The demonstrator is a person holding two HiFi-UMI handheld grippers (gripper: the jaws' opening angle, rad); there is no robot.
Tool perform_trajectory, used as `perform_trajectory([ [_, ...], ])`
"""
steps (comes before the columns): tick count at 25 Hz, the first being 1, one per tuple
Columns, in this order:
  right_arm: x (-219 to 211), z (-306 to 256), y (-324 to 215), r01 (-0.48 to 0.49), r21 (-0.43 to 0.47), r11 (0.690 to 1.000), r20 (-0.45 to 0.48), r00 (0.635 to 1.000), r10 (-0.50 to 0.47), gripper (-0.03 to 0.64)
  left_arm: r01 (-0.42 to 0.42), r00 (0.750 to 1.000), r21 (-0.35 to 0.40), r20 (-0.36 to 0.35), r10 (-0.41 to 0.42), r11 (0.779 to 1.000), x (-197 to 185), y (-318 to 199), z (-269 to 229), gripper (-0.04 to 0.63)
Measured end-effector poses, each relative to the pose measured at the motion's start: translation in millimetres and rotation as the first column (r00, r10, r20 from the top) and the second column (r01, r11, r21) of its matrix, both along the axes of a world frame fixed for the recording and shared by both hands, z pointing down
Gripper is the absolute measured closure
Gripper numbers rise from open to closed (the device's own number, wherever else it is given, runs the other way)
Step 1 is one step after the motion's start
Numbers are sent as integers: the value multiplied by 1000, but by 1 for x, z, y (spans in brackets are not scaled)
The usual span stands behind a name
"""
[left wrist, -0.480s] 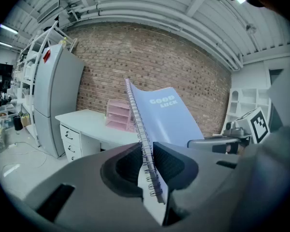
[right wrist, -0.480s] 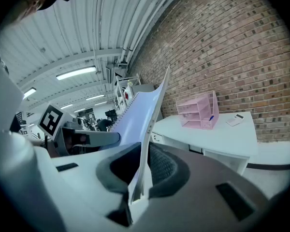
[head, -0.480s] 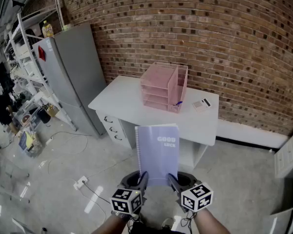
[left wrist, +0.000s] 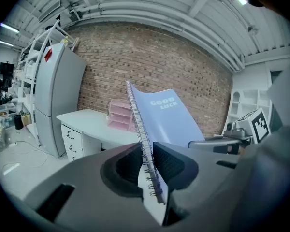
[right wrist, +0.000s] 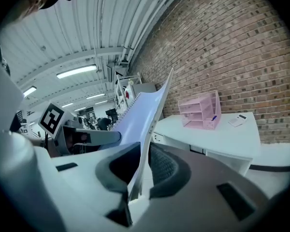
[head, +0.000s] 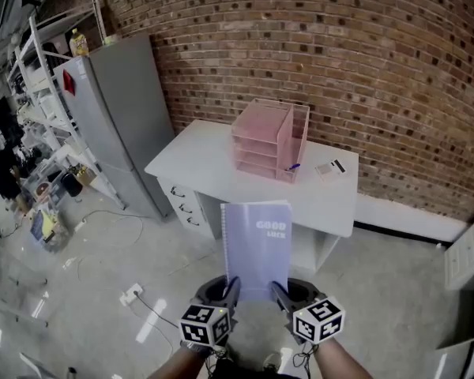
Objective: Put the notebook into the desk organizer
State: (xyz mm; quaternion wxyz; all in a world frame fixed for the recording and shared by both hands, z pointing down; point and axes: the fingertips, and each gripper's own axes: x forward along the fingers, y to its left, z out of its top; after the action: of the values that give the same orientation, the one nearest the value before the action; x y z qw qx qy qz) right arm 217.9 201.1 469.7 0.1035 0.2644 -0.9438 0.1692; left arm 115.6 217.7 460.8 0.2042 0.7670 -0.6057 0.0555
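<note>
So you were mid-carry: left tongs [head: 232, 285] and right tongs [head: 277, 289] each pinched the pale blue spiral-bound notebook [head: 257, 245] by its lower edge, well apart from the pink tiered desk organizer [head: 262, 136] on the white bench [head: 196, 164]; next, it seemed, you needed to step closer.

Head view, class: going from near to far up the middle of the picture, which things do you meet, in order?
Left hand-held gripper and right hand-held gripper, side by side → notebook → desk → organizer → brick wall.
</note>
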Motion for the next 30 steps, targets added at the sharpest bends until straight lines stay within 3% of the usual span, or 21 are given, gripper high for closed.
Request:
perform_trajectory([
  [10, -39, 6, -9, -3, -28, 1000, -11, 1000, 2, 563, -1, 1000, -12, -11, 1, 1000, -40, -9, 6, 526],
  [30, -180, 12, -29, -29, -44, 999, -17, 999, 28, 565, -27, 999, -7, -28, 27, 1000, -180, -30, 14, 526],
])
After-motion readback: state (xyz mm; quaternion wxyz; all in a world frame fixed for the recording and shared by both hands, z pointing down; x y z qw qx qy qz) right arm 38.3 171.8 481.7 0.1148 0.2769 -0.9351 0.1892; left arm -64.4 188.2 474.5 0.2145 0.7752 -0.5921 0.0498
